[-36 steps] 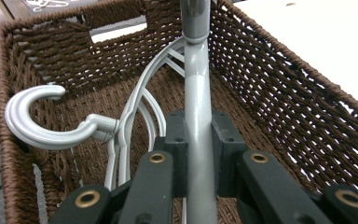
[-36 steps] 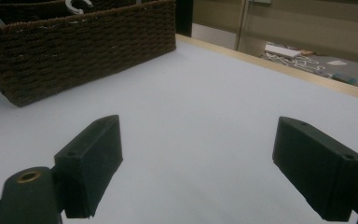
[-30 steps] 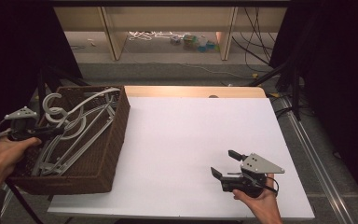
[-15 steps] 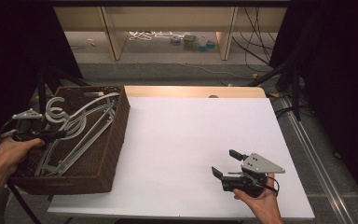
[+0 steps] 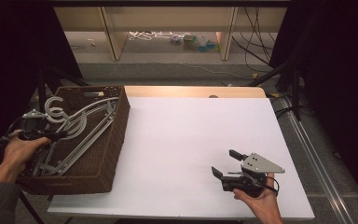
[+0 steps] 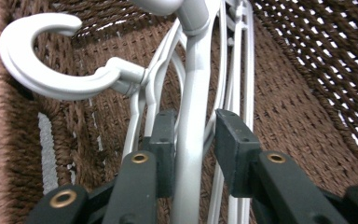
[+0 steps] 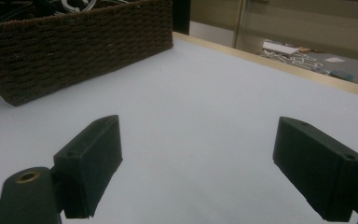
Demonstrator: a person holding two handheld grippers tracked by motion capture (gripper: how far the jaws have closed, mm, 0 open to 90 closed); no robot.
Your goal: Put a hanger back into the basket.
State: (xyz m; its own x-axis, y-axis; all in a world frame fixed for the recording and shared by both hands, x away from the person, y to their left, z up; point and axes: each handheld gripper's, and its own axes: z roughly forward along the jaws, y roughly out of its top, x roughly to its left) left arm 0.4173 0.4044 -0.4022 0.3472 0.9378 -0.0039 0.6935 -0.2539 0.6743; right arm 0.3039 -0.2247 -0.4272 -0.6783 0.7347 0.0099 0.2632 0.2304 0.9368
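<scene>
A dark brown woven basket (image 5: 114, 140) stands on the left end of the white table (image 5: 186, 126) and holds several grey plastic hangers (image 5: 81, 123). My left gripper (image 5: 56, 136) reaches into it from the left, beside the hooks. In the left gripper view, the jaws of the left gripper (image 6: 194, 123) closely straddle one hanger's straight neck (image 6: 193, 84), with a thin gap at each pad. A curled hook (image 6: 37, 70) lies upper left. My right gripper (image 5: 223, 162) rests low over the front right of the table, wide open and holding nothing (image 7: 196, 154).
The basket's wall (image 7: 74, 51) stands far ahead and to the left of the right gripper. A wooden strip (image 5: 191, 91) runs along the table's far edge. Beyond it are shelf panels, floor clutter (image 5: 191, 41) and cables. A stand's legs (image 5: 293, 88) are at the right.
My left gripper has crept slightly right toward the hanger hooks, and the hangers have shifted a little. The right gripper has stayed in place.
</scene>
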